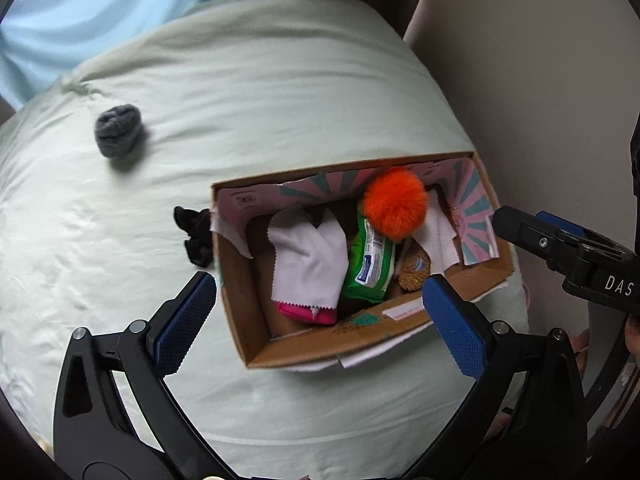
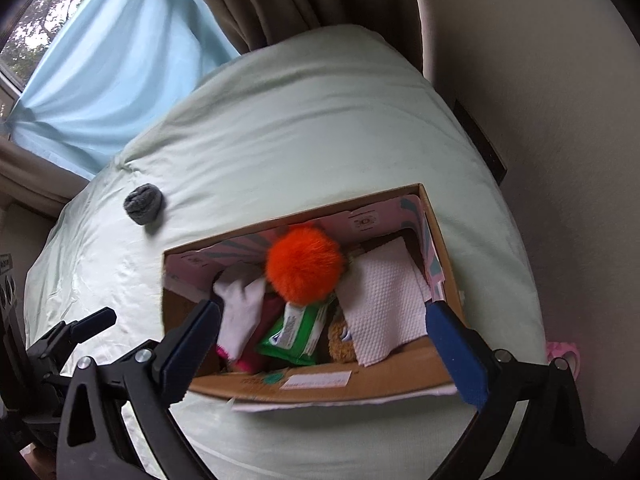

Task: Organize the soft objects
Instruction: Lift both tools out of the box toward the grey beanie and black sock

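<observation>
Both sets of fingers were spread wide and held nothing: the left gripper [image 1: 320, 320] hovered over the near end of the cardboard box [image 1: 256, 332], and the right gripper [image 2: 324, 340] hung above the same box from the other side. The box sat on the pale green bed [image 1: 280, 100] and already held an orange pompom [image 1: 395, 204] riding on top, a white cloth [image 1: 308, 264] with pinked edges, a green wipes pack [image 1: 370, 264], a paper towel [image 2: 384, 300] and something brown and fuzzy, partly hidden. Still outside were a rolled grey sock [image 1: 118, 130], well apart from the box toward the window side of the bed, and a black scrunchie [image 1: 196, 236] lying just beside the box's left wall. The sock looked light, springy and easily squashed; a pinch across its thick middle would likely hold best, since gripping a loose outer fold could let the roll unwind. The scrunchie seemed lighter and floppier still, with ruffles that could slip out, so closing the fingers over a bunched section of the ring seemed the safer hold. Neither piece looked fragile, and the soft duvet beneath would probably give under the fingers, so a slightly deeper reach might be needed. The left gripper was the nearer to both.
</observation>
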### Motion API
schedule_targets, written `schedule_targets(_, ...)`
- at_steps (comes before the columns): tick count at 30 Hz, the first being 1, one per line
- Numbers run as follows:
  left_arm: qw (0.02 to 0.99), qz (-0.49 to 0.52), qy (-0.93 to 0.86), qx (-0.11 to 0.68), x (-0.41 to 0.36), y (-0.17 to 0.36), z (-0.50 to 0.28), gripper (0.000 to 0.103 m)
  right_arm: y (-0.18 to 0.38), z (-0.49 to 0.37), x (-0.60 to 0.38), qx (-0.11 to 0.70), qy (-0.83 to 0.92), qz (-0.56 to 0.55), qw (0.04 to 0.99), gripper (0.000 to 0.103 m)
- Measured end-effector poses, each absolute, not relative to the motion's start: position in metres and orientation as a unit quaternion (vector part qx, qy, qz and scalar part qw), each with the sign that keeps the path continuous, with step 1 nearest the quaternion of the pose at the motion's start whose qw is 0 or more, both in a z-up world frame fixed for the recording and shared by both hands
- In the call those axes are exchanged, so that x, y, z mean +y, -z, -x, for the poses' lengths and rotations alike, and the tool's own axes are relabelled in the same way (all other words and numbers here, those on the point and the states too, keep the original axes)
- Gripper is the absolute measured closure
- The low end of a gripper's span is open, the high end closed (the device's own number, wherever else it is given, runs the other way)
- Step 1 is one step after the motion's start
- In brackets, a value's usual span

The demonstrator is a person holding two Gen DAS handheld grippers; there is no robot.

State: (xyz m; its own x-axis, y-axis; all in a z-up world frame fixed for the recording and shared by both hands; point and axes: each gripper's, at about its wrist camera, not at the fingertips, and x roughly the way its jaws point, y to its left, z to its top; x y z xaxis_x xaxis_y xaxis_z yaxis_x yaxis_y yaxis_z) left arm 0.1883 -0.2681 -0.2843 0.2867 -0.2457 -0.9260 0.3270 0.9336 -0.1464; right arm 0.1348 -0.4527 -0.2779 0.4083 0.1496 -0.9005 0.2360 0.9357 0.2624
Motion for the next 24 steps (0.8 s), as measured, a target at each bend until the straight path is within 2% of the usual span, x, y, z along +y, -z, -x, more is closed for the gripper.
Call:
schedule_targets(12, 0.85, -0.015, 0.15, 0.504, -0.198, 0.193, -0.135, 0.0, 0.192, -0.102, -0.389, 0.484, 0.001, -0.106, 0.869, 0.001)
schedule_targets(24, 0.895, -0.005, 0.072, 0.44, -0.093, 0.116, -0.077, 0.0, 0.108, -0.064, -0.294, 0.417, -0.04, -0.043, 0.907, 0.001)
